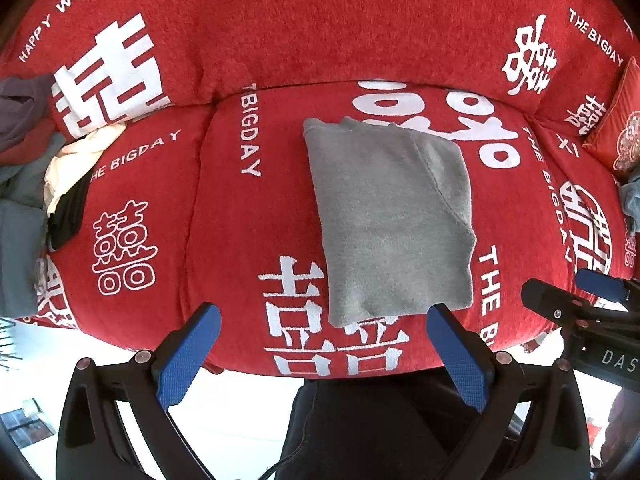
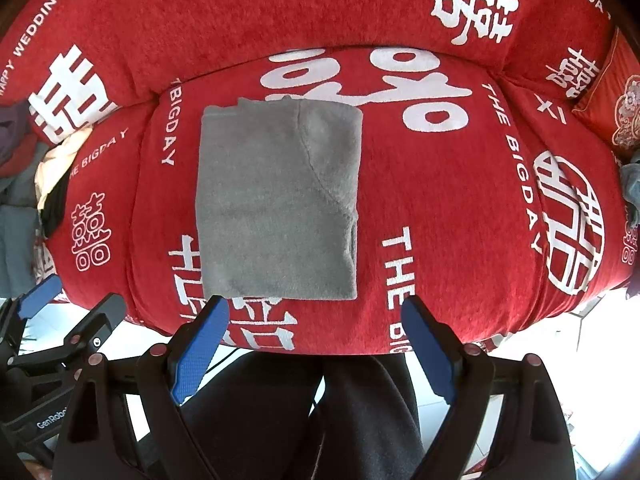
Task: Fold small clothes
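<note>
Right wrist view, grey folded garment [image 2: 276, 204] on red "THE BIGDAY" cover [image 2: 460, 200], both grippers' fingers [image 2: 204, 344] apart, empty

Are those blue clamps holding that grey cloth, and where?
Neither. Each hand-held gripper, left and right, is open and empty. The folded grey garment lies free on the red sofa cover.

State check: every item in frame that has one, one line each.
grey garment: folded into a flat rectangle, lying on the seat cushion, untouched.
left tool: open, empty, above the garment's near edge.
right tool: open, empty, above the garment's near edge.
clothes pile: unfolded, heaped at the sofa's left end.
red sofa cover: spread over the cushions.
</note>
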`<state>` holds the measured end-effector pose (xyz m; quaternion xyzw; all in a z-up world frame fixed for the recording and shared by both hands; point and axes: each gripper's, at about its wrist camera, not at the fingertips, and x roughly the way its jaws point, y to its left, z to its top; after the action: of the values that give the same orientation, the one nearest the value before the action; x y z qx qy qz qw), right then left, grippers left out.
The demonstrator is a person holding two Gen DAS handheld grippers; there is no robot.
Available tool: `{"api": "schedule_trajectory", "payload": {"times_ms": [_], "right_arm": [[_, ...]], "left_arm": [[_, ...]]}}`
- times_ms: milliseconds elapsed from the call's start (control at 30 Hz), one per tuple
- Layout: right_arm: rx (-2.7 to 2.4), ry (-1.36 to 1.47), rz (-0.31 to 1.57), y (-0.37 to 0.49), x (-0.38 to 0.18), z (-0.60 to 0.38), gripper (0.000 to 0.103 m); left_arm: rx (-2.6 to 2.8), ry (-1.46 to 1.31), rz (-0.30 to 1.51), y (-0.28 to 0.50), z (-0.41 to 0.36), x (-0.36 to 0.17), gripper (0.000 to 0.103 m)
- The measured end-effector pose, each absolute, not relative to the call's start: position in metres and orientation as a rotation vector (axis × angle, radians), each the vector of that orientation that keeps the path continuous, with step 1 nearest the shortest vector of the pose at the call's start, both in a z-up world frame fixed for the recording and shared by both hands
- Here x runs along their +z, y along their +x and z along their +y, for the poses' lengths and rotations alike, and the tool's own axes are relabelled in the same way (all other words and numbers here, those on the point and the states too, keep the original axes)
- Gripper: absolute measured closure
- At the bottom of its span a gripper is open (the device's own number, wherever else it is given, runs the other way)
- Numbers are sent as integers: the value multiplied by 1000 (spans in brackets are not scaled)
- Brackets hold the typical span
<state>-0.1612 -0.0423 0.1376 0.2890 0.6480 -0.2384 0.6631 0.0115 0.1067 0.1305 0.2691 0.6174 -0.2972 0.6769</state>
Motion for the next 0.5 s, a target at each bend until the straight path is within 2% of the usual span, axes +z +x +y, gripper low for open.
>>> {"api": "schedule_trajectory", "payload": {"times_ms": [500], "right_arm": [[-548,644,1467,-160,138,-45,13]], "left_arm": [[-629,592,1372,16,112,125,0]]}}
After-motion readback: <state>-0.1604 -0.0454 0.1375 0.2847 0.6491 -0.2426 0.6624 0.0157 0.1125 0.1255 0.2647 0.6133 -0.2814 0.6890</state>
